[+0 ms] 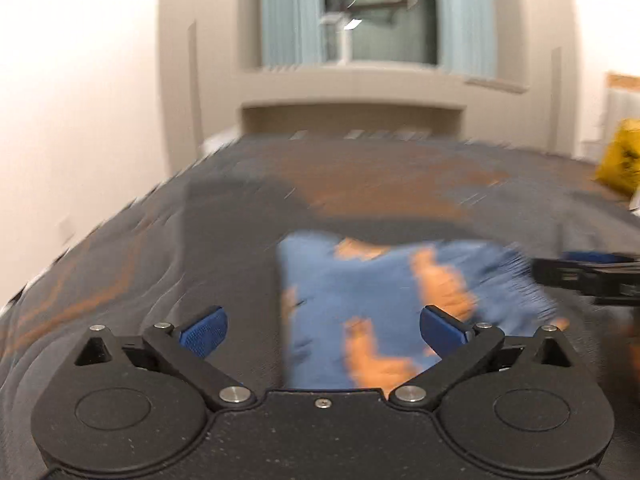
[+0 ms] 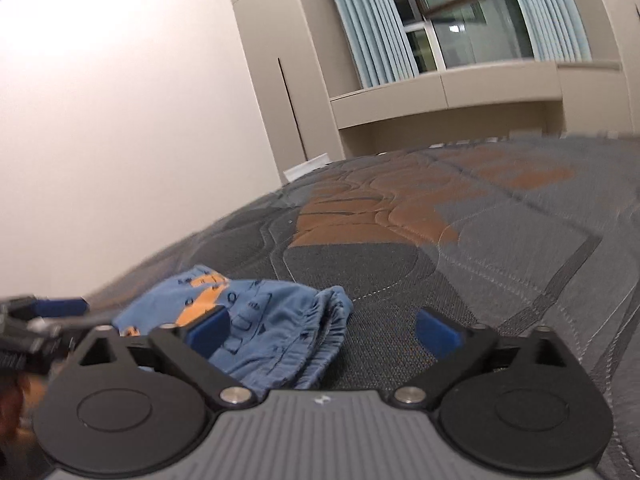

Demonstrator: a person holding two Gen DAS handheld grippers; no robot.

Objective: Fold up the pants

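Small blue pants with orange patches (image 1: 384,304) lie folded in a compact bundle on the grey and orange quilted bed (image 1: 160,240). My left gripper (image 1: 322,332) is open and empty, just above the near edge of the pants. The left wrist view is motion-blurred. In the right wrist view the pants (image 2: 260,320) lie left of centre, elastic waistband towards the right. My right gripper (image 2: 322,330) is open and empty, its left finger over the pants. Each gripper shows at the edge of the other's view: the right one (image 1: 576,274), the left one (image 2: 44,316).
The bed (image 2: 480,260) stretches far ahead towards a beige ledge (image 2: 440,96) and a curtained window (image 1: 348,12). A white wall (image 2: 120,120) runs along the left. A yellow object (image 1: 620,156) sits at the bed's far right.
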